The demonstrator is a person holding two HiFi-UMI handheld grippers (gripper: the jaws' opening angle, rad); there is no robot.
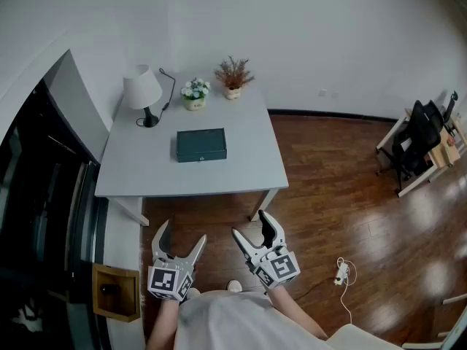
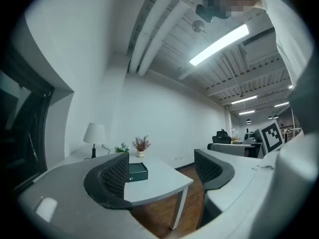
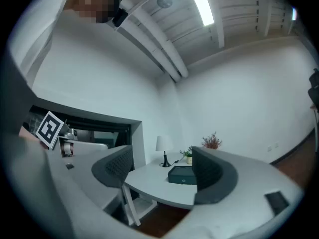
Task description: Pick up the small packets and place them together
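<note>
You hold the left gripper (image 1: 182, 233) and the right gripper (image 1: 250, 224) level, just short of the table's (image 1: 244, 162) near edge, both released, jaws spread wide with nothing between them. A dark green box (image 1: 201, 145) lies at the table's middle; a lamp (image 1: 143, 91) and two potted plants (image 1: 195, 93) stand along its far edge. The small packets cannot be made out in any view.

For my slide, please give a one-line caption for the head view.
Open, empty left tongs and right tongs before a grey table with a dark box, a lamp and two potted plants.
</note>
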